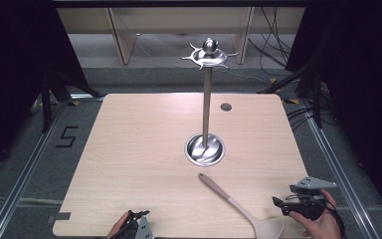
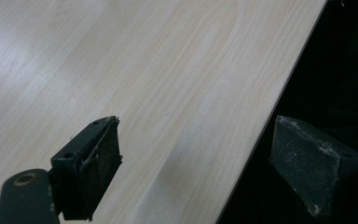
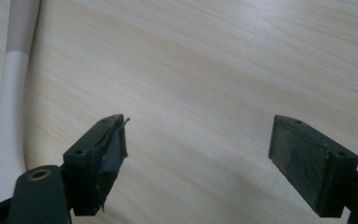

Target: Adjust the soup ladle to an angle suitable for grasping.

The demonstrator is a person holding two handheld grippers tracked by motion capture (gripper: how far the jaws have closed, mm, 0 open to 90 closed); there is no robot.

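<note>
One spatula (image 1: 243, 209) lies flat on the table (image 1: 139, 149) near the front edge, handle angled toward the single steel rack (image 1: 207, 99) — a hanging stand, judging by the hooks around its top, so the spatula likely waits to be hung there. The right gripper (image 1: 281, 205) sits just beside the spatula's blade, jaws wide apart and empty (well placed for a pick-up). The left gripper (image 1: 139, 219) rests at the table's front edge, its jaws likewise spread on nothing — two grippers, both idle.
</note>
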